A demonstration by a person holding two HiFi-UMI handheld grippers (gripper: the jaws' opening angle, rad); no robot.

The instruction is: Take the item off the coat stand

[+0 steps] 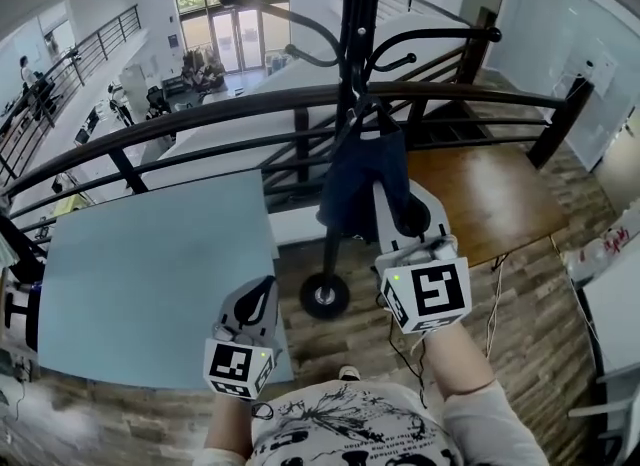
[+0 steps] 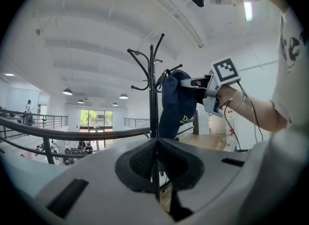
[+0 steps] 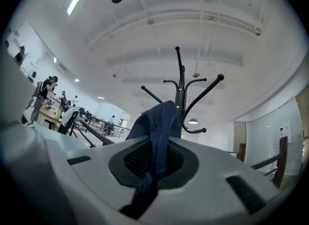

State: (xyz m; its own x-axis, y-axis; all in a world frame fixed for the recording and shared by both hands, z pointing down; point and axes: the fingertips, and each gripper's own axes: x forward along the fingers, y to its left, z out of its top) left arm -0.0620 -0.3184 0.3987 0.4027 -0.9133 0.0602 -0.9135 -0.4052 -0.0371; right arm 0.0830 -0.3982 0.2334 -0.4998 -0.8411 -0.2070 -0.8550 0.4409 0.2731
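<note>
A black coat stand (image 1: 355, 14) rises from a round base (image 1: 324, 296) on the wooden floor. A dark blue fabric item (image 1: 365, 179) with a small yellow mark hangs from one of its hooks. My right gripper (image 1: 392, 202) reaches up to the item and is shut on a fold of the blue cloth (image 3: 157, 127), which runs between its pads (image 3: 140, 161). In the left gripper view the item (image 2: 176, 105) hangs beside the pole (image 2: 152, 89), with the right gripper (image 2: 203, 81) on it. My left gripper (image 1: 262, 292) hangs lower left, shut and empty.
A light blue table (image 1: 150, 274) lies left of the stand. A black railing (image 1: 200, 114) crosses behind it, over a drop to a lower floor. A wooden table (image 1: 490, 204) is to the right, a white surface (image 1: 615, 304) at the far right, and cables (image 1: 495, 304) trail on the floor.
</note>
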